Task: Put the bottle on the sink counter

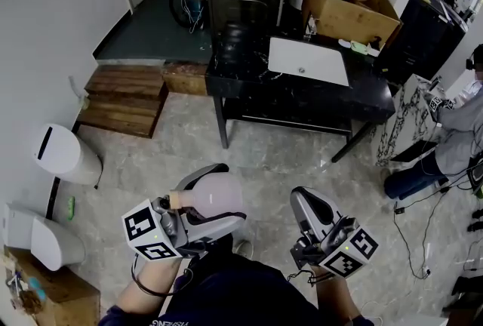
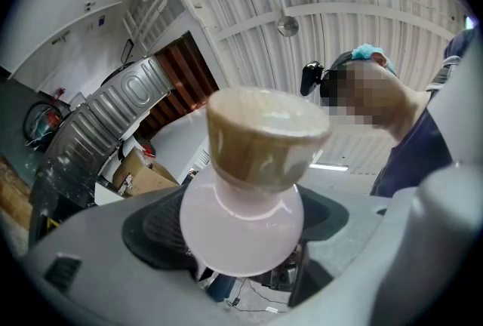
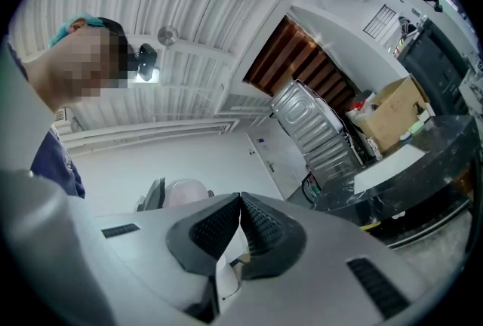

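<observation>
My left tool (image 1: 225, 198) pinches the pink bottle (image 1: 213, 195) by its body, with the cap (image 1: 176, 200) pointing back at me. My right tool (image 1: 305, 201) is pressed together, empty. The black bench (image 1: 317, 99) with the sink (image 1: 308, 60) stands well apart, ahead.

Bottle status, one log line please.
left tool: shut on bottle | right tool: shut, empty | sink counter: ahead, bottle not yet on it

The bottle (image 1: 211, 200) is pale pink with a tan cap (image 1: 176, 200). The left gripper (image 1: 226, 195) and right gripper (image 1: 306, 198) are grey with black-and-white square markers. At upper centre, the sink counter (image 1: 302, 99) is black with a white basin (image 1: 309, 60).
</observation>
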Available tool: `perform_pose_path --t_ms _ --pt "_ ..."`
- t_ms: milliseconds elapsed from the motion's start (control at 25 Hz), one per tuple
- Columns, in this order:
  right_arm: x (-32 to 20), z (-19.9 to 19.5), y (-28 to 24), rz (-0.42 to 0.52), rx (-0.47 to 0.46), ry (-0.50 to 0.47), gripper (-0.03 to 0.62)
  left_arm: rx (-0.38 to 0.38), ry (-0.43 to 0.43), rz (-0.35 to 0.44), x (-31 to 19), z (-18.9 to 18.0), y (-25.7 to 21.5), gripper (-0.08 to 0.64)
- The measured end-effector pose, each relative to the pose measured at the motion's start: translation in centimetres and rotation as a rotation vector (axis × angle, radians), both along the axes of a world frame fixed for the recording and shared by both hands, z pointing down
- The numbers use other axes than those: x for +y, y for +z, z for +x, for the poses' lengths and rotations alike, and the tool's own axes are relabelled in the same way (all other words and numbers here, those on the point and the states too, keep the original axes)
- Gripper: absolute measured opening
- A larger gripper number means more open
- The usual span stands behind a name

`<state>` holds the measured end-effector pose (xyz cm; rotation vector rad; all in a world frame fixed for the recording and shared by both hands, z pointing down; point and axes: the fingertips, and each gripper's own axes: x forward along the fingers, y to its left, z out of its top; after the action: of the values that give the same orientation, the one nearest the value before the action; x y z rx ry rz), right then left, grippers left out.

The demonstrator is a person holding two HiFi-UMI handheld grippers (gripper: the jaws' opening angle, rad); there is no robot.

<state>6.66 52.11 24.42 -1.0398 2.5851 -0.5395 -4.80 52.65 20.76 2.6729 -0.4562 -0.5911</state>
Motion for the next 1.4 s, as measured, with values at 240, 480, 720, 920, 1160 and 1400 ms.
perform_pose_path --t_ms 240,480,720,920,1160,1400 --pt "-1.9 0.3 0.2 -0.001 -0.004 0.007 0.026 0.002 0.007 0.002 -2.0 0.3 0.2 0.4" --pt "-4.7 0.3 1.0 -0.014 0.004 0.013 0.026 -0.007 0.015 -0.002 -4.9 0.6 0.8 0.402" --pt "-8.1 0.0 1.6 -0.034 0.011 0.02 0.026 0.0 0.026 -0.025 -8.6 0.4 1.4 0.401" --pt "-11.1 -0.8 2.4 -0.052 0.009 0.018 0.026 -0.001 0.03 -0.035 -11.6 -0.1 1.9 0.401" --pt "-14.8 -2.0 2.8 -0.063 0.015 0.016 0.026 0.002 0.033 -0.052 -15.4 -1.3 2.6 0.402" --pt "-18.8 -3.4 2.8 -0.068 0.006 0.024 0.026 0.007 0.045 -0.064 -19.3 -2.5 3.1 0.401"
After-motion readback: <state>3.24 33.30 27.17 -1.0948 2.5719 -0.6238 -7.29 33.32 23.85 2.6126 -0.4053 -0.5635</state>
